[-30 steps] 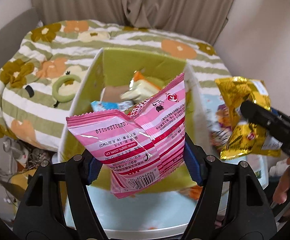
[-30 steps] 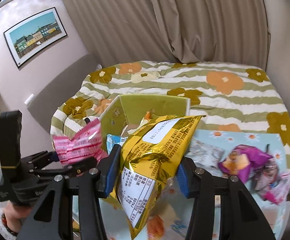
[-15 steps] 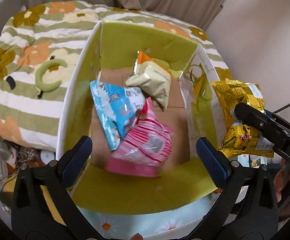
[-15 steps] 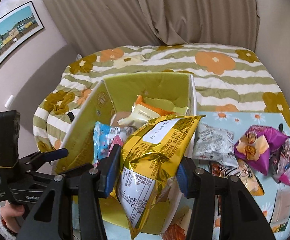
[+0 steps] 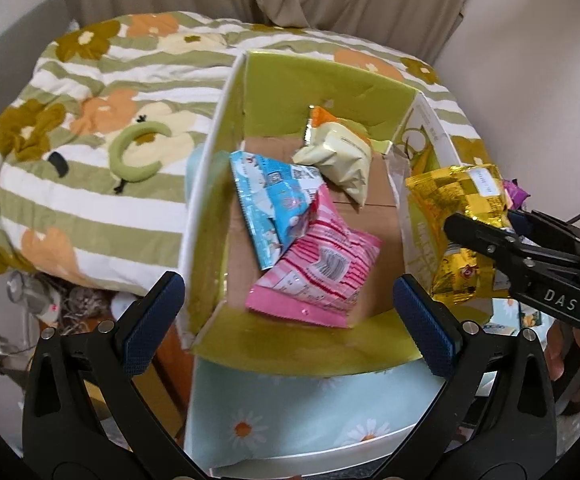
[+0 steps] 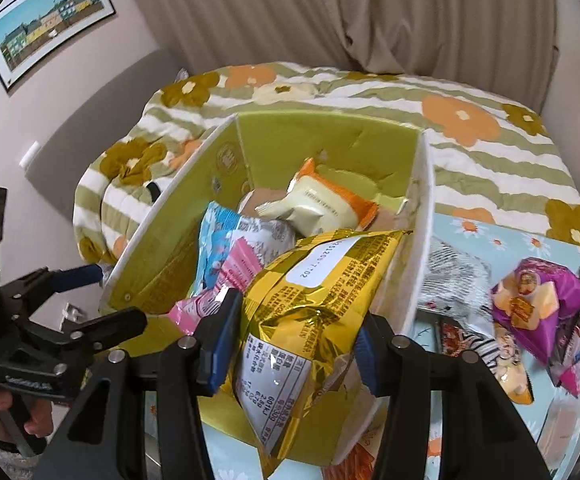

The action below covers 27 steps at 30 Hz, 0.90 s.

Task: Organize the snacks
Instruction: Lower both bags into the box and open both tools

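Observation:
An open cardboard box with green inner walls [image 5: 322, 80] [image 6: 322, 140] holds a pink snack bag [image 5: 322, 276] [image 6: 242, 264], a blue bag [image 5: 274, 196] [image 6: 222, 240] and a cream and orange bag [image 5: 338, 152] [image 6: 322, 204]. My left gripper [image 5: 290, 320] is open and empty above the box's near flap. My right gripper [image 6: 290, 344] is shut on a gold snack bag [image 6: 314, 304] and holds it over the box's right wall; it shows at the right of the left wrist view [image 5: 462, 216].
Loose snacks lie right of the box on the light blue daisy cloth [image 6: 490, 228]: a silver bag [image 6: 454, 276], a purple bag [image 6: 538, 304] and others. A floral striped quilt [image 5: 90, 140] lies behind the box. Clutter sits on the floor at left [image 5: 42, 292].
My left gripper opened and dropped the pink bag into the box, then drew back a little. My right gripper carried the gold bag closer, over the box's right wall.

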### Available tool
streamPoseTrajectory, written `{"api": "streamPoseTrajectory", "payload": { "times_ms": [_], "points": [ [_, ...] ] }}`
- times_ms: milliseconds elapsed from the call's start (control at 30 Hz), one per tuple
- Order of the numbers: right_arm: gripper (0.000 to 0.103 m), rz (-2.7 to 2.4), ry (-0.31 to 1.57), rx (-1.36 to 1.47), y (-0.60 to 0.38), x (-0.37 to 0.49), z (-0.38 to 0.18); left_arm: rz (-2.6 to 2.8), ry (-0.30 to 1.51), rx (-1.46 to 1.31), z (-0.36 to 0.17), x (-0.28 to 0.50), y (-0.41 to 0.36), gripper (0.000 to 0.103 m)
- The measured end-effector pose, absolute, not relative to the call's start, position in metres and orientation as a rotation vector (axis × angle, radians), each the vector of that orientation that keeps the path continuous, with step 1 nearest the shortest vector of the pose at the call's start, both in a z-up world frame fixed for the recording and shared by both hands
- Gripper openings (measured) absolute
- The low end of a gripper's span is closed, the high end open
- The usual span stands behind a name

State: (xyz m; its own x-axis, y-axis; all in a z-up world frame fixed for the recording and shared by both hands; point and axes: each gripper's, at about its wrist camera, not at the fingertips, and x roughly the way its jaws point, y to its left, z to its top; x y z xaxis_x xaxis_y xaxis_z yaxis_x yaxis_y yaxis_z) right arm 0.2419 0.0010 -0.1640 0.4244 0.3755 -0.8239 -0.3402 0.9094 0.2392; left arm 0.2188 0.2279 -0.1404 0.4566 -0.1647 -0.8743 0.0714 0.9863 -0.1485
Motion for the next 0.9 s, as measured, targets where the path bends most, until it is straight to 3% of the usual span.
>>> {"api": "streamPoseTrajectory", "payload": {
  "times_ms": [133,200,267,333,900],
  "points": [
    [0.049,0.469,1.06,0.052,0.007,0.246,-0.172,-0.136,1.083,-0.115,-0.14,0.215,0.233,0.102],
    [0.061,0.469,1.068,0.052,0.01,0.247,-0.175,-0.133,1.089,-0.117,-0.143,0.215,0.234,0.102],
    [0.095,0.464,1.063,0.057,0.009,0.246,-0.178,-0.129,1.098,-0.12,-0.147,0.214,0.235,0.102],
    [0.102,0.468,1.063,0.062,0.008,0.243,-0.18,-0.128,1.105,-0.126,-0.151,0.212,0.235,0.102],
    [0.102,0.447,0.972,0.049,0.002,0.213,-0.145,-0.128,1.051,-0.084,-0.13,0.191,0.233,0.102]
  ]
}}
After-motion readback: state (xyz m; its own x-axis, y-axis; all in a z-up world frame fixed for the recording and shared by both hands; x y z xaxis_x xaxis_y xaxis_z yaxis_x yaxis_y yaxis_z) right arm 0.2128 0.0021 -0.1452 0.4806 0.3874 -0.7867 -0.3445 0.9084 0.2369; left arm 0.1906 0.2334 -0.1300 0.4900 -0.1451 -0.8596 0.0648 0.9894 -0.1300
